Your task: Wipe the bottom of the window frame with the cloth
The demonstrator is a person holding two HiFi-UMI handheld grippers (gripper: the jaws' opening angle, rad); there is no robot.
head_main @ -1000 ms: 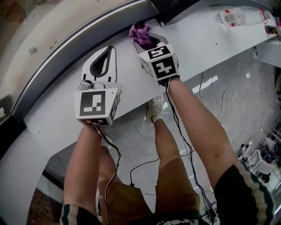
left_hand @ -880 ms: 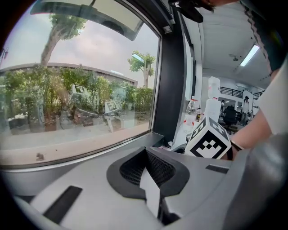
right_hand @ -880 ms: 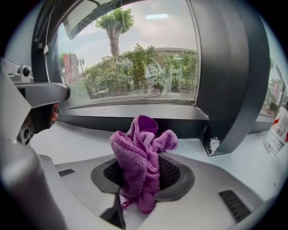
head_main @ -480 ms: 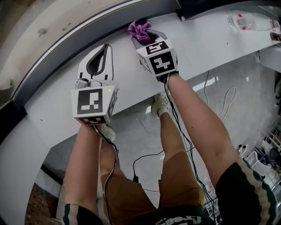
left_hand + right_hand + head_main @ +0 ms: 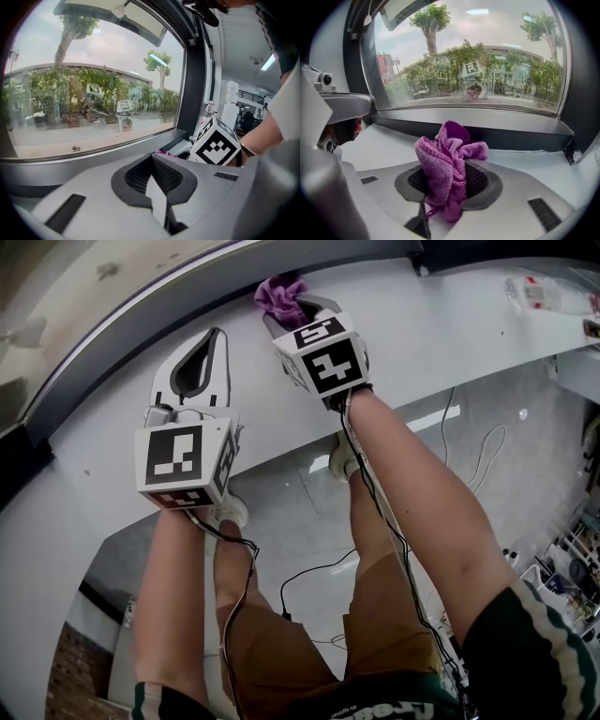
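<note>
The right gripper (image 5: 449, 197) clamps a bunched purple terry cloth (image 5: 447, 166) over the white sill (image 5: 389, 147), near the dark window frame (image 5: 487, 131).

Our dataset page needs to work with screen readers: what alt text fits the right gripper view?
The right gripper, seen along its own jaws, is shut on a crumpled purple cloth, facing the dark bottom of the window frame across a white sill. Trees show through the glass, and the left gripper shows at the left edge.
</note>
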